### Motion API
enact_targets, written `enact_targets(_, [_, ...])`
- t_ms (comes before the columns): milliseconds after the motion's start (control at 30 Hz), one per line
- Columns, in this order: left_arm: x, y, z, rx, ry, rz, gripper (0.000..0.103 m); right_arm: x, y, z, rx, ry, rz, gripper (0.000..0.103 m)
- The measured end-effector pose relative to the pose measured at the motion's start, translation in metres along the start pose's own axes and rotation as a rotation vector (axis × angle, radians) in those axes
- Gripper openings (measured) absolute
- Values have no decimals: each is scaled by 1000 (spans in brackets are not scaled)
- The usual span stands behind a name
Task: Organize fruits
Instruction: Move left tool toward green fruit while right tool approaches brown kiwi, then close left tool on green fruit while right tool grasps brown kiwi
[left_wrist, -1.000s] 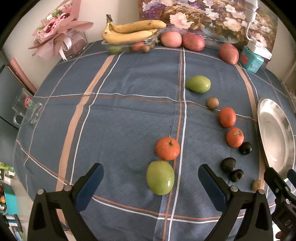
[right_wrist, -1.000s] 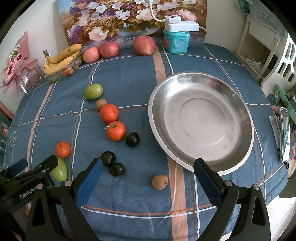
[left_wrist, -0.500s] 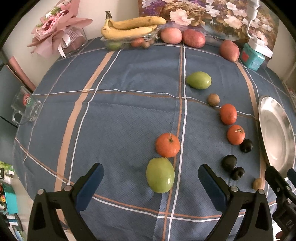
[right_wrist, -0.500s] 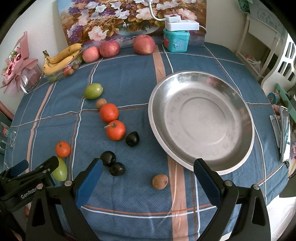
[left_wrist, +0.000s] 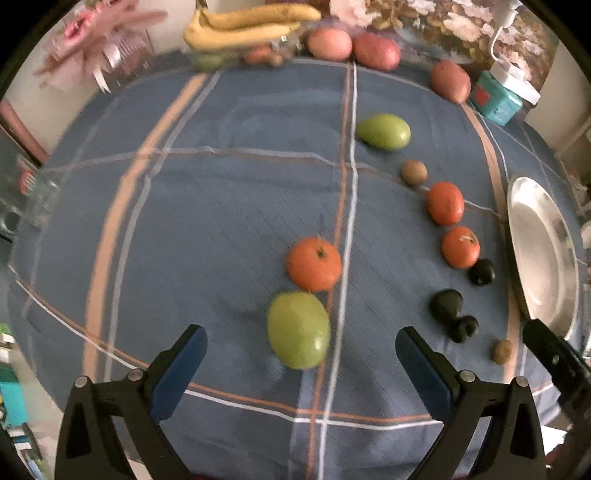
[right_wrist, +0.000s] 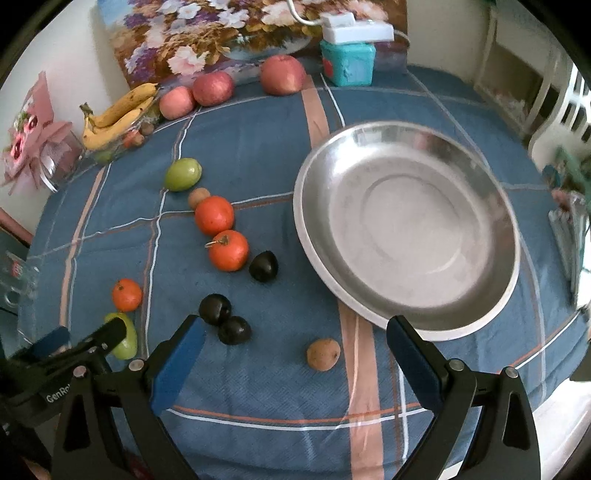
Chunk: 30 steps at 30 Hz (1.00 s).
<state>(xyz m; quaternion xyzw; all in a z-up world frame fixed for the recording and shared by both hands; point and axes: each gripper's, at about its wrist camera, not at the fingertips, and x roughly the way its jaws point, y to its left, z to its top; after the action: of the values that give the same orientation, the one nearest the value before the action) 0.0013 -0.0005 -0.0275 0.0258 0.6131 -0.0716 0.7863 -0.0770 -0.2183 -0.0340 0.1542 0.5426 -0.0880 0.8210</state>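
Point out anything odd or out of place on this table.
Nothing is spilled or damaged. The fruit lies loose on the tablecloth while the metal plate sits empty. Both grippers, left and right, are open.

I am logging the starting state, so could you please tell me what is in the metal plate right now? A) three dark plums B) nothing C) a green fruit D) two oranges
B: the metal plate shows only its bare shiny surface, while the oranges, dark plums and green fruit all lie on the tablecloth beside it.
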Motion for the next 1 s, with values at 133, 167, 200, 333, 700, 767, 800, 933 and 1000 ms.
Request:
enact_targets(133, [8,-2,-3,-4,43,-34,103,3,-20,-2,85,18,21,98])
enact_targets(167, [10,-3,-3,-3,55,-31,103,3,-24,-2,91,19,19,98])
enact_targets(200, [12,-3,-4,-4,71,-30,102,4,-27,-2,96,23,9,98])
enact_targets(333, [20,-2,-7,-24,113,-38,92,10,-36,-3,116,60,5,98])
enact_targets(700, [45,28,-11,-81,182,-23,62,20,-18,-8,23,123,21,94])
enact_targets(767, [51,37,-14,-89,193,-23,58,28,-16,-8,13,156,14,83])
enact_targets(800, [52,39,-15,-92,195,-26,56,31,-16,-9,14,173,9,76])
enact_targets(933, [56,45,-17,-104,181,-28,44,42,-17,-12,19,220,3,71])
enact_targets(1000, [57,50,-17,-120,171,-43,40,45,-19,-10,17,225,4,61])
